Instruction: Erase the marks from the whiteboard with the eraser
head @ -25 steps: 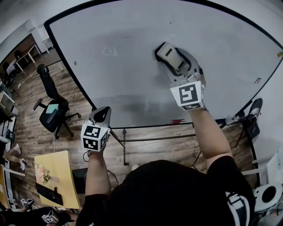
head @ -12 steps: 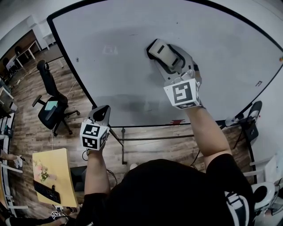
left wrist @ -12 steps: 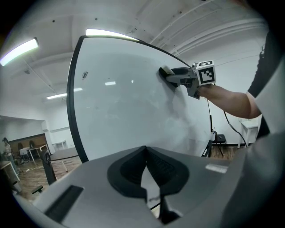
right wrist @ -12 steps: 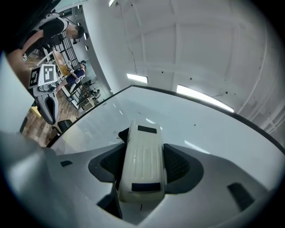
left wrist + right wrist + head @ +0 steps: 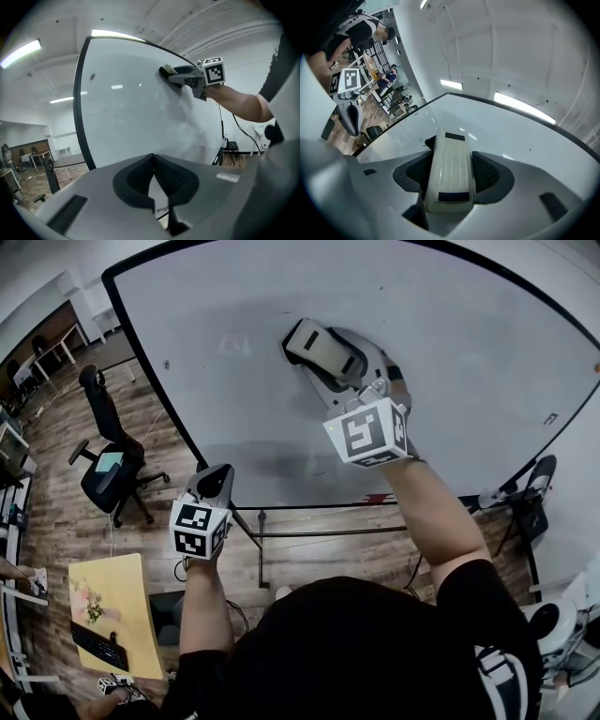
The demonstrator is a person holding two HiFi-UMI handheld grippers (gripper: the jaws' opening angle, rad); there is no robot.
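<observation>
Office chair [image 5: 108, 470] stands on the floor left of the whiteboard [image 5: 469, 352]. Left gripper [image 5: 214, 482] hangs off the board's lower left edge, jaws closed on nothing, not touching the board. Right gripper [image 5: 339, 367] clamps the cream eraser [image 5: 319, 343] between both jaws. The eraser lies flat against the board's middle, nearer the top edge. Faint grey smudges show near the bottom edge.

My left gripper [image 5: 216, 479] and right gripper [image 5: 326, 352] are pale grey shells with black ribbed pads [image 5: 487, 173] in the jaws. Each carries a white cube [image 5: 199, 529] with black square markers. I wear a black short-sleeved shirt [image 5: 356, 643] with white print [image 5: 497, 673].
</observation>
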